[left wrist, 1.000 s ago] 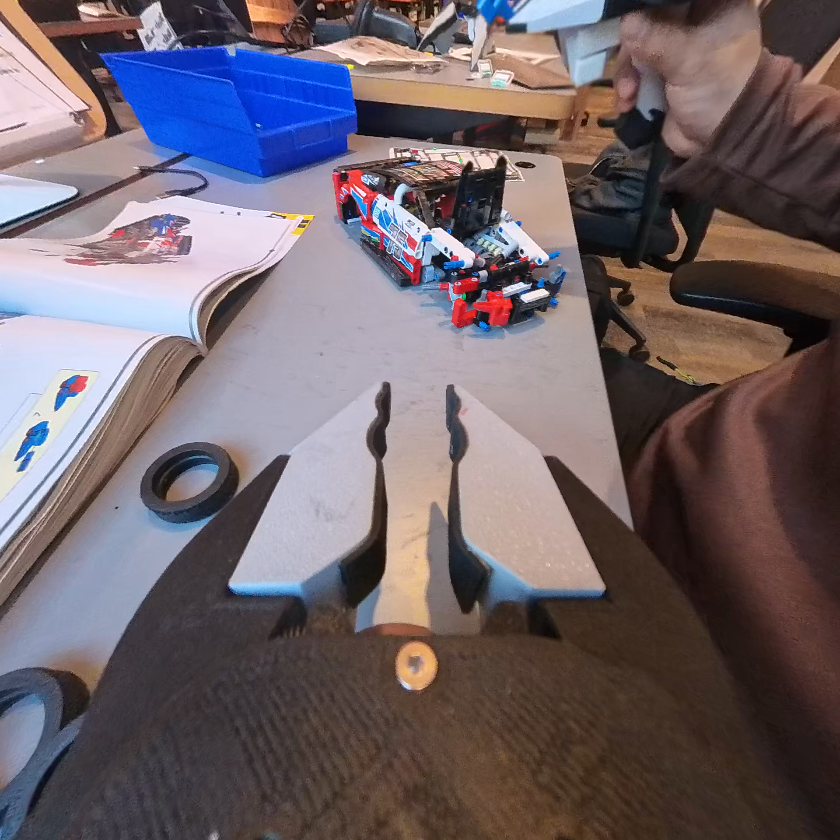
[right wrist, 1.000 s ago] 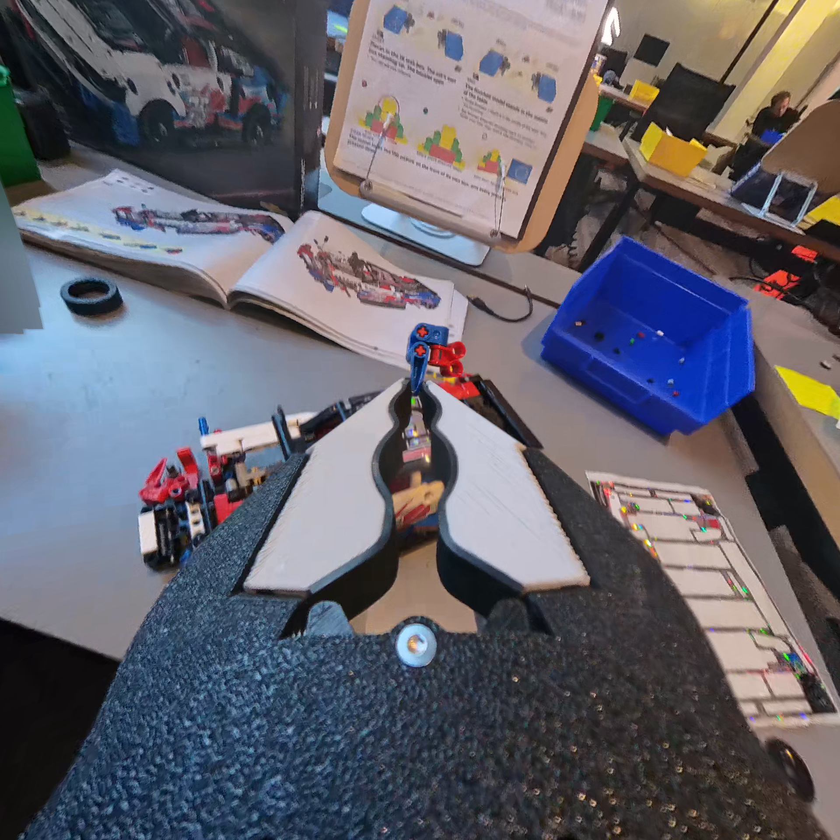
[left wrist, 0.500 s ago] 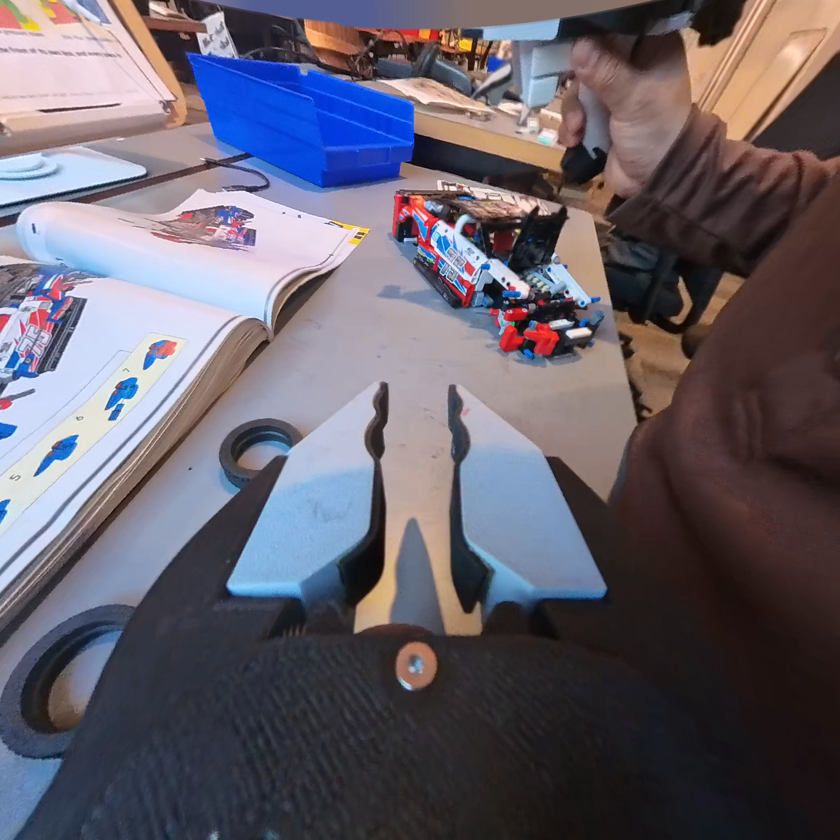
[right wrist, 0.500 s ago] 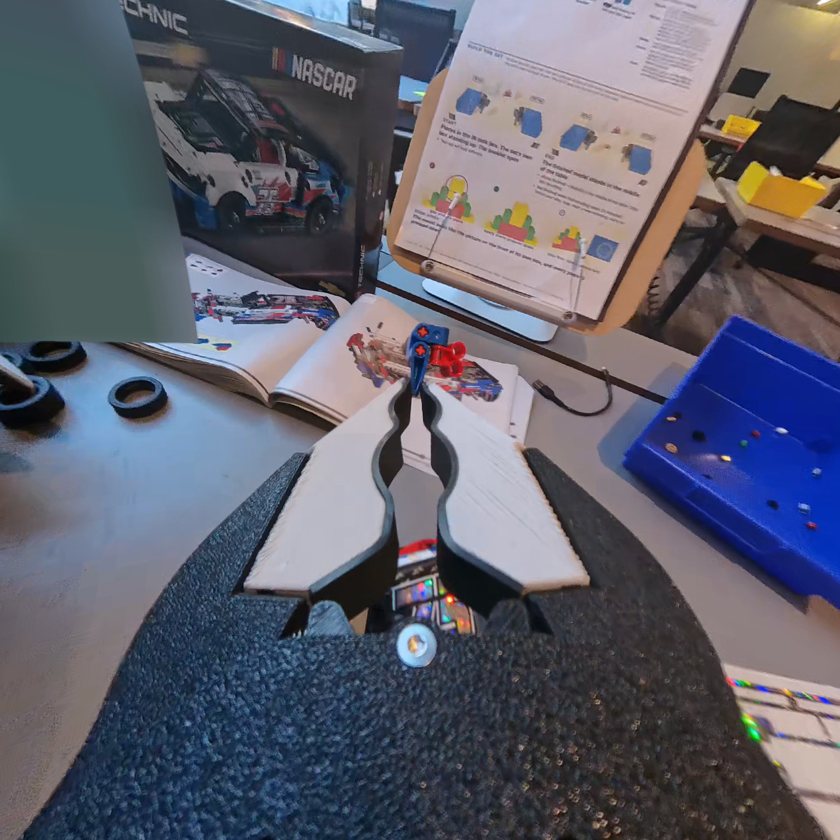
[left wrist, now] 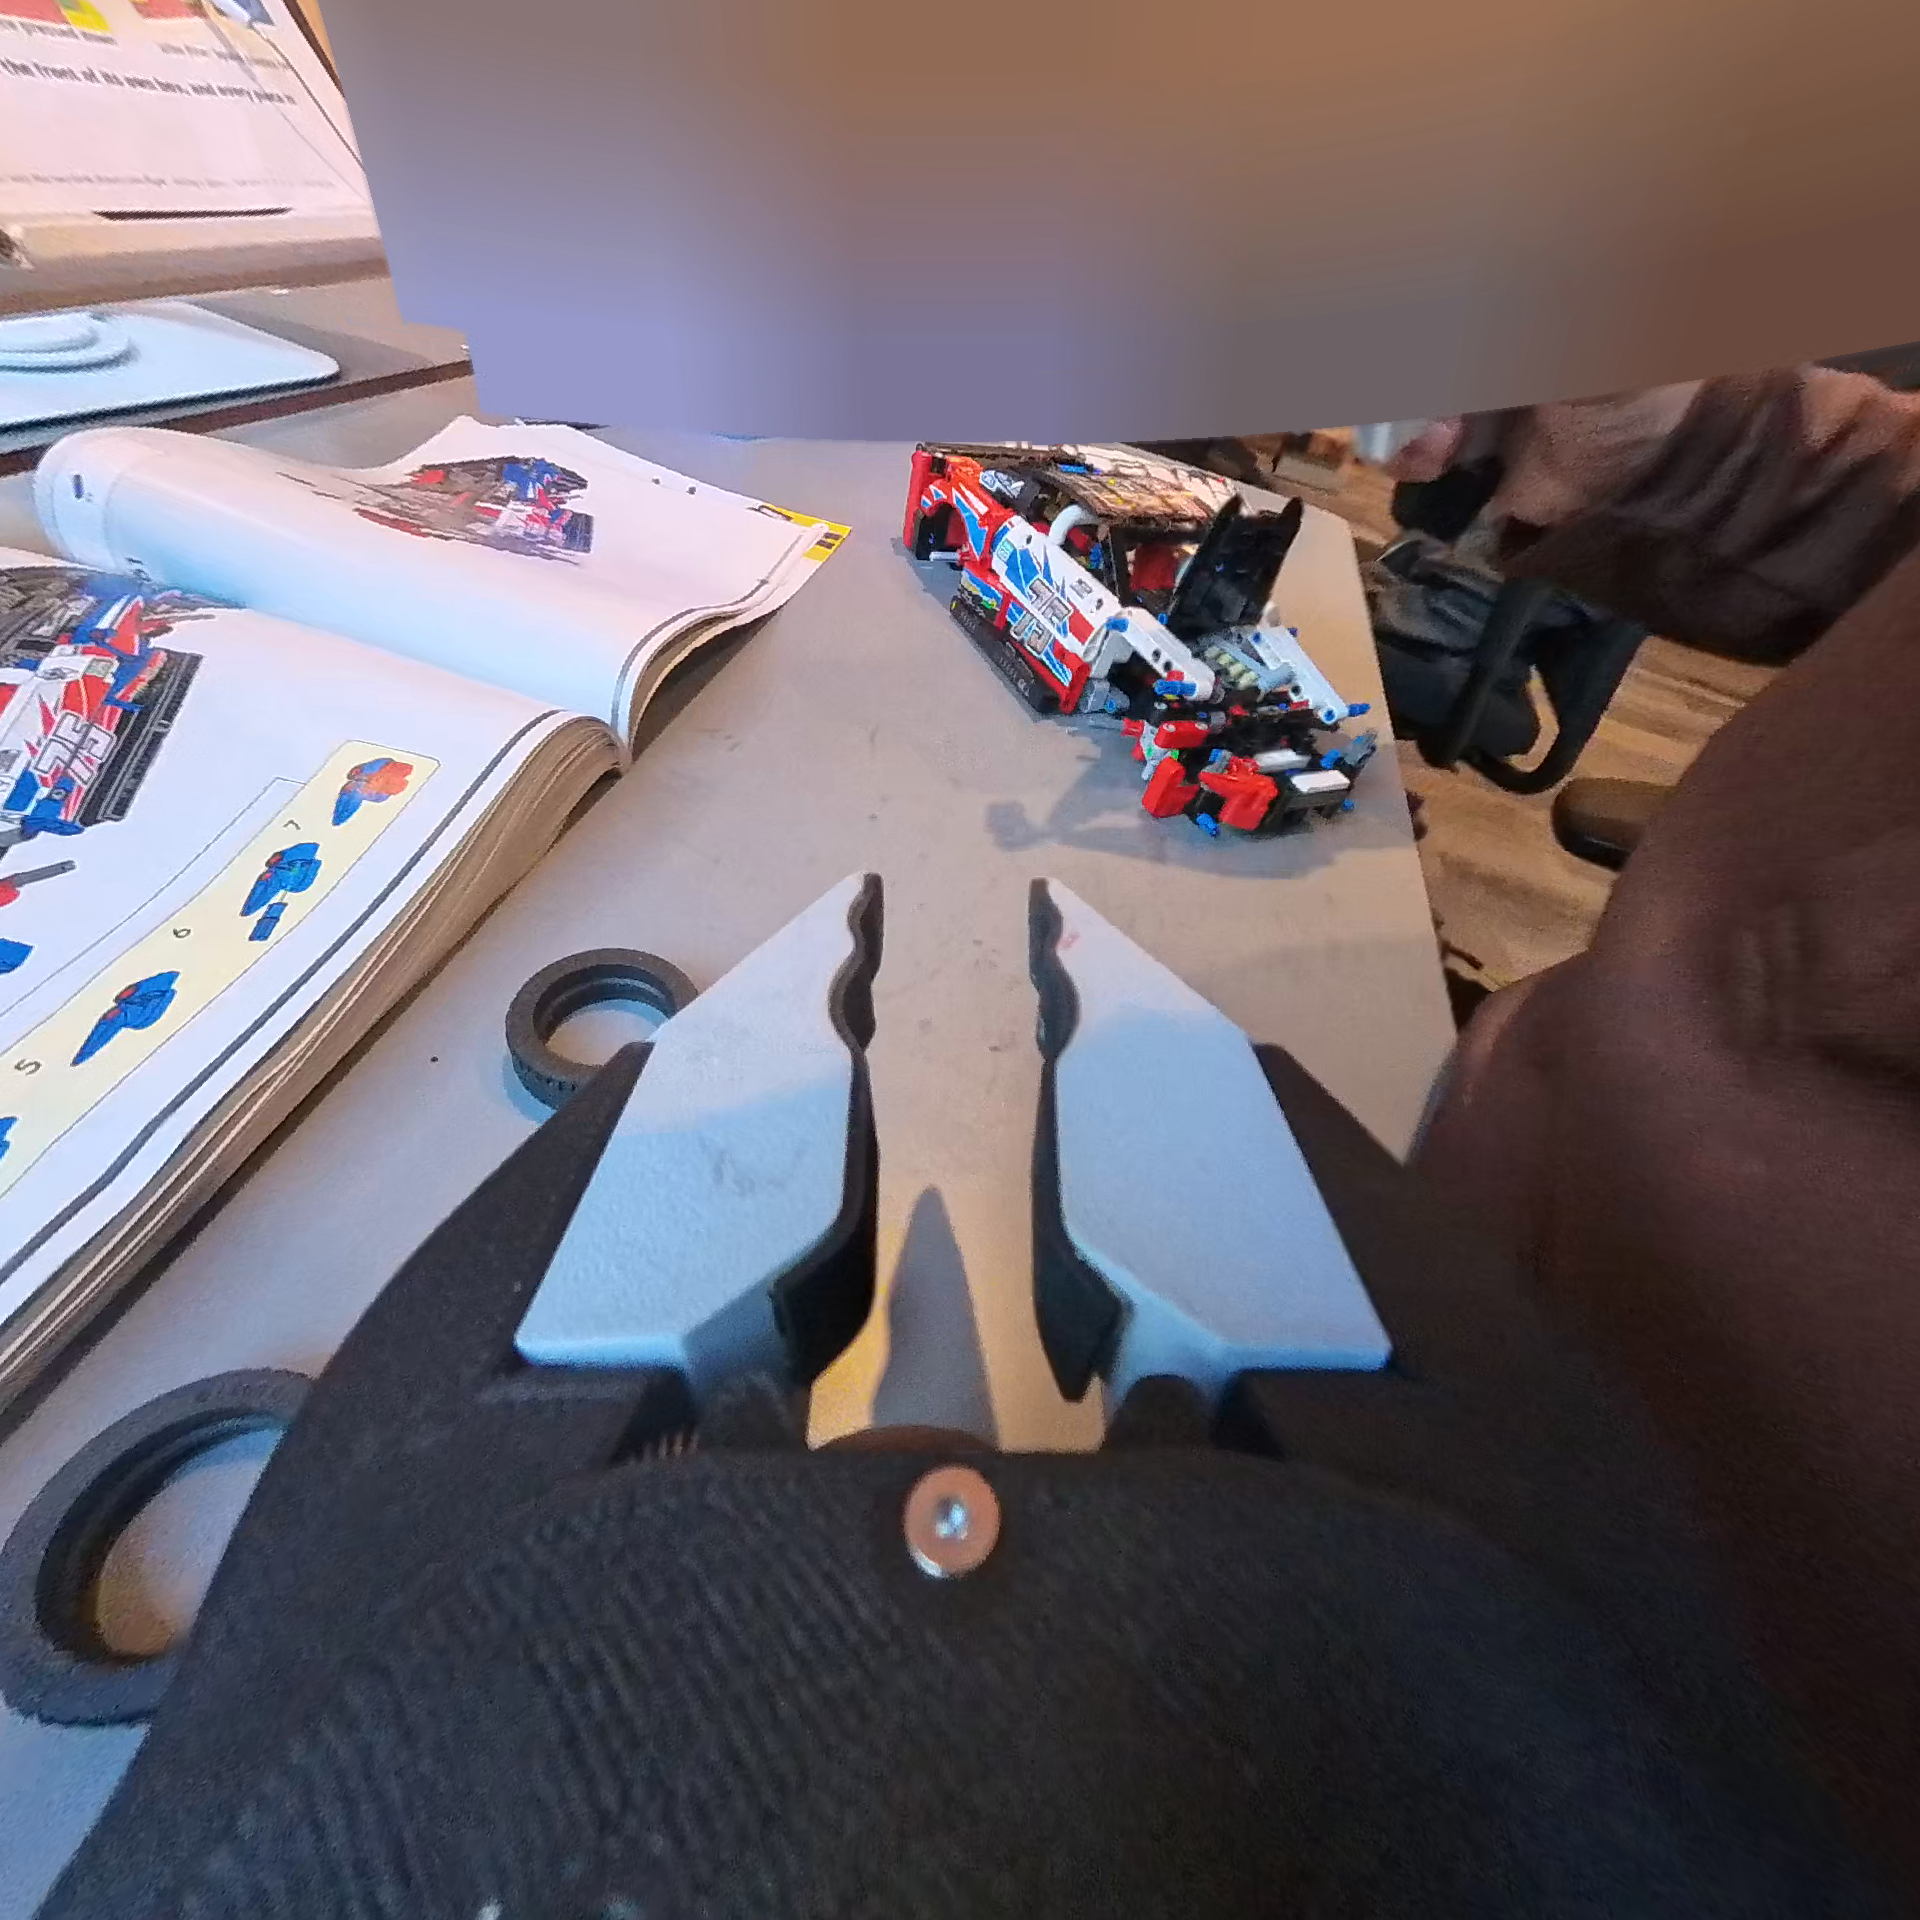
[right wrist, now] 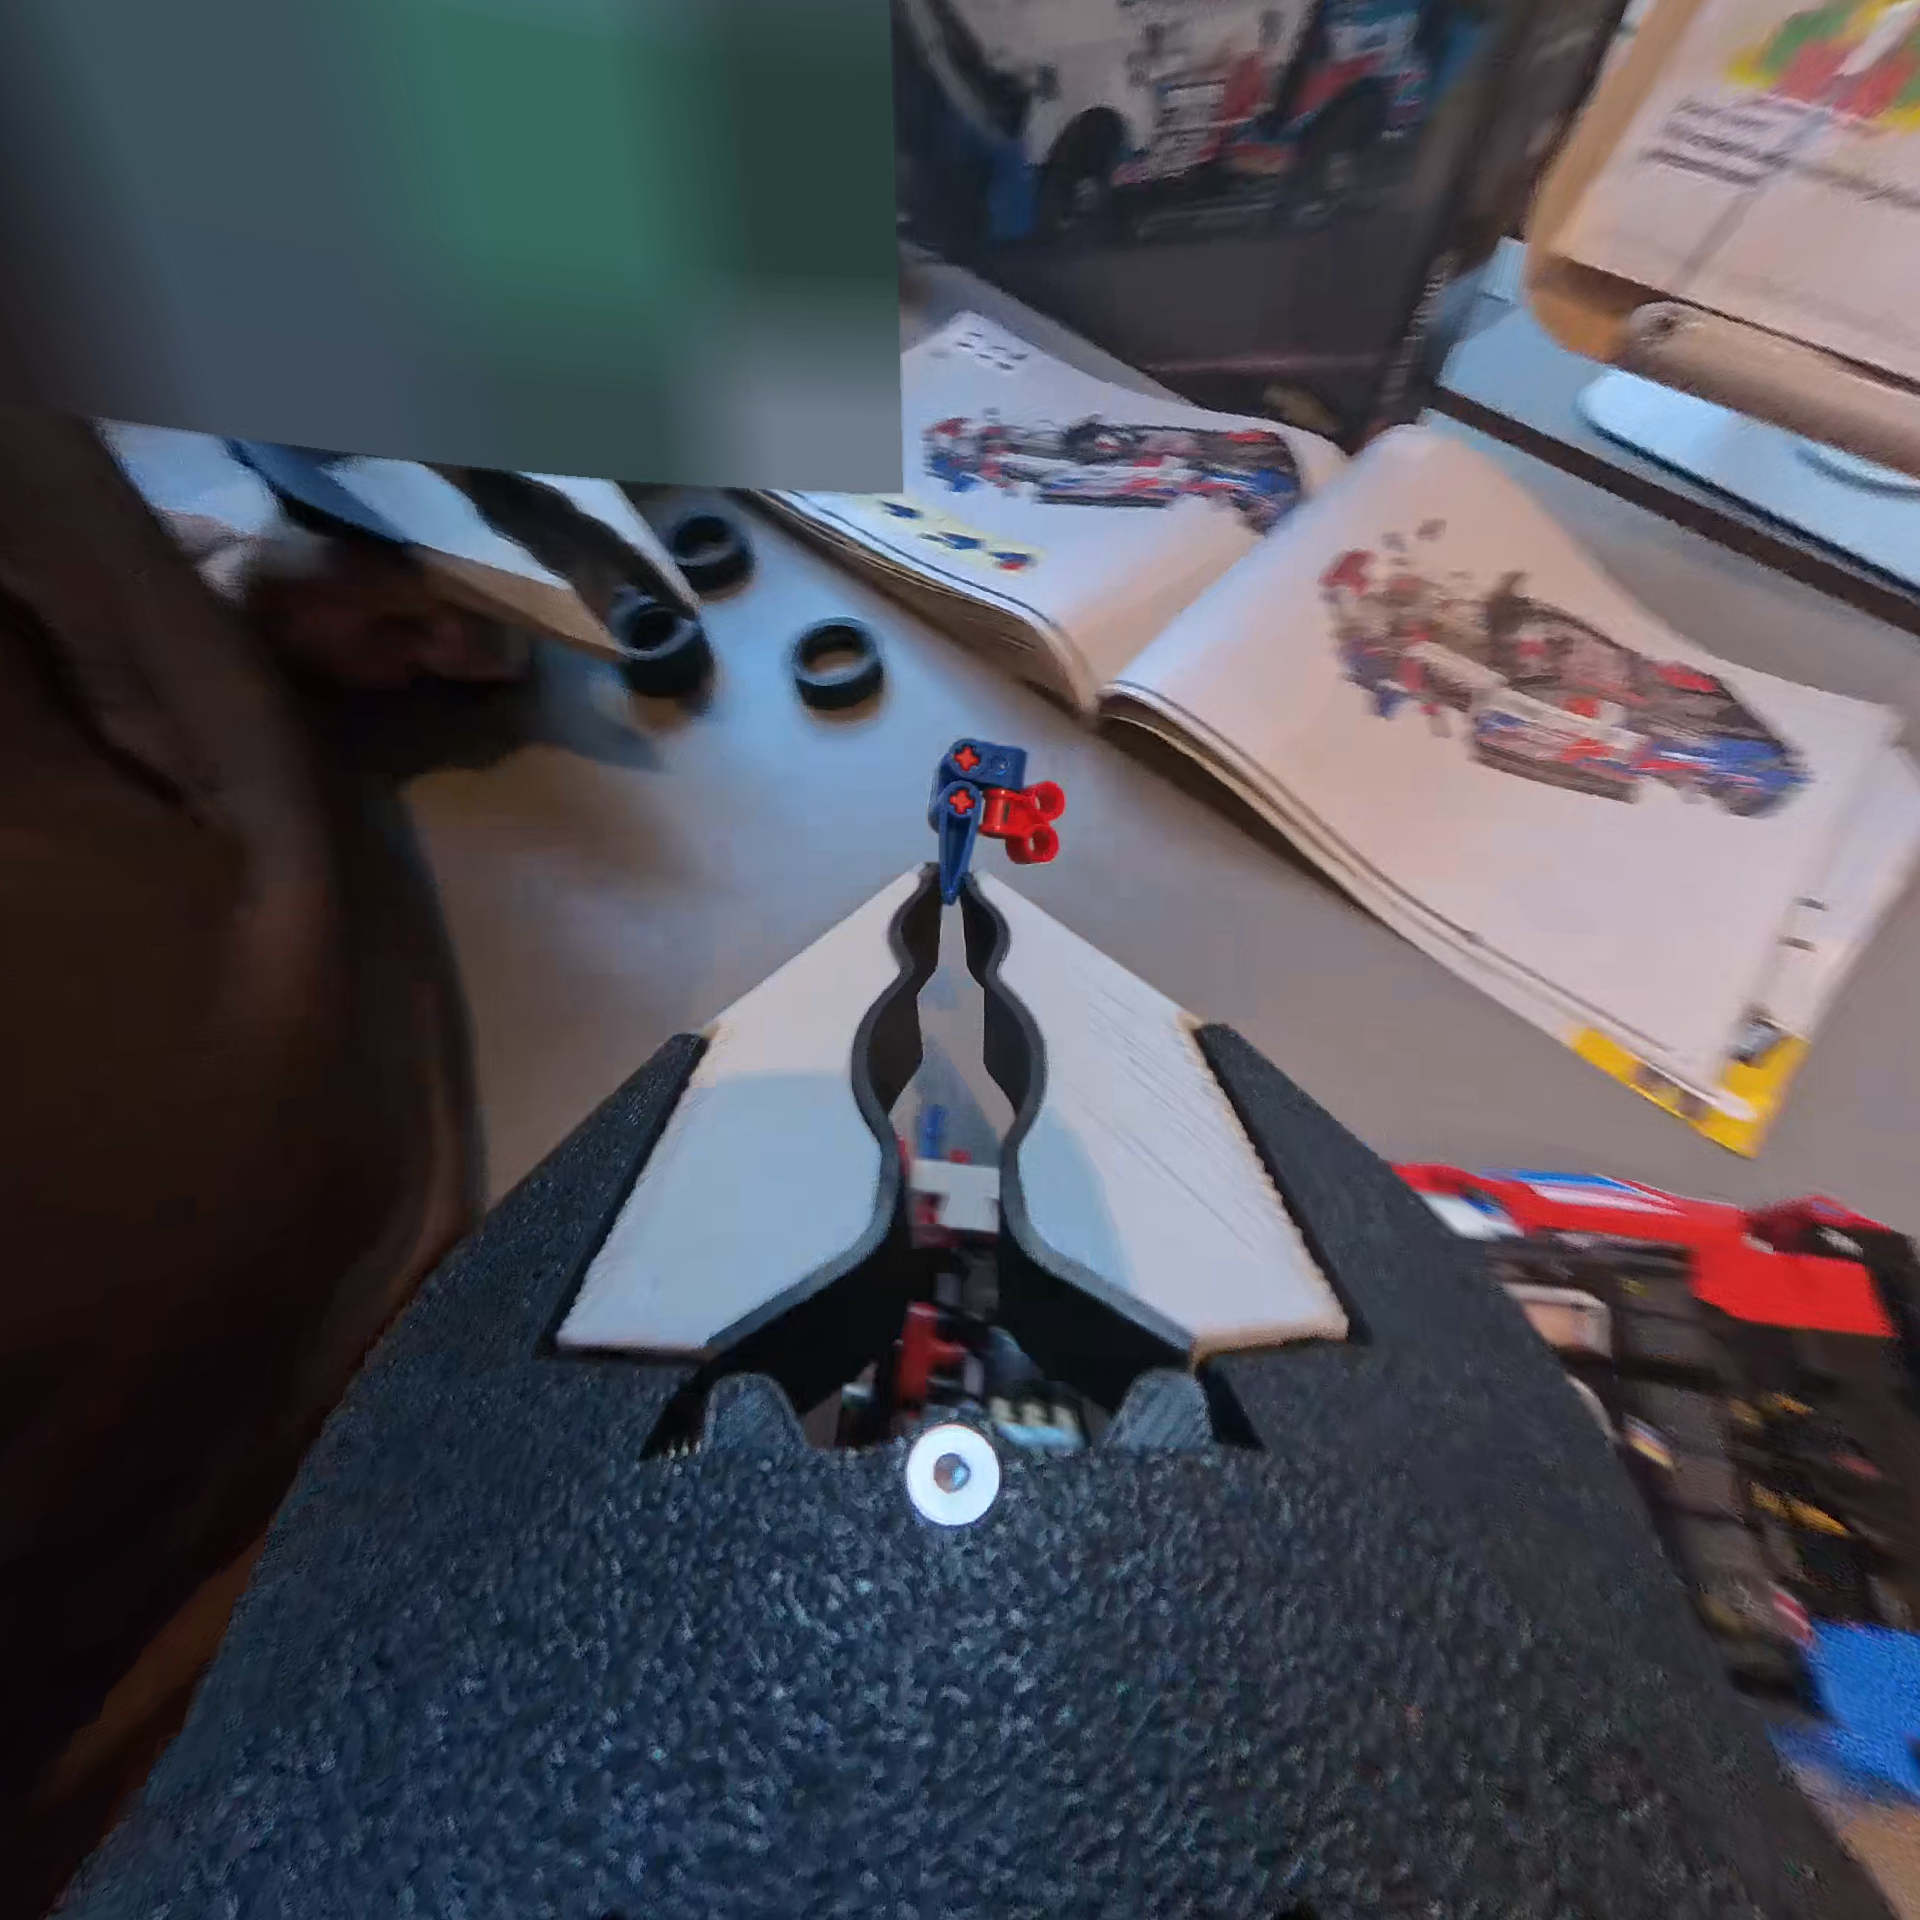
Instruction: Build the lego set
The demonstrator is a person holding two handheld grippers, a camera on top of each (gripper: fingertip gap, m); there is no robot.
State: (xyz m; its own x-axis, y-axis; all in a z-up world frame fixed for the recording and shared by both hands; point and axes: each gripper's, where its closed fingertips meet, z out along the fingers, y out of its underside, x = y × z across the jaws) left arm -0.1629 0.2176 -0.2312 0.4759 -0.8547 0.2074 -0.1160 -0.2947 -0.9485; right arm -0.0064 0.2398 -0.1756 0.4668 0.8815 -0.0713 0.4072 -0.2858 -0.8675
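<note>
Blue-red piece (right wrist: 982, 805) upright in right hand-held gripper (right wrist: 948, 885) (long axis along fingers).

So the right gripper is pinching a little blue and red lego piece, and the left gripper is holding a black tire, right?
Not quite. The left gripper holds nothing: the left wrist view shows its fingers apart with only bare table between them. A black tire lies on the table just beside it. The rest is right: the right gripper is pinching the little blue and red lego piece at its tips.

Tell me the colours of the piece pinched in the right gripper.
Dark blue with red, clearest in right wrist view.
</note>
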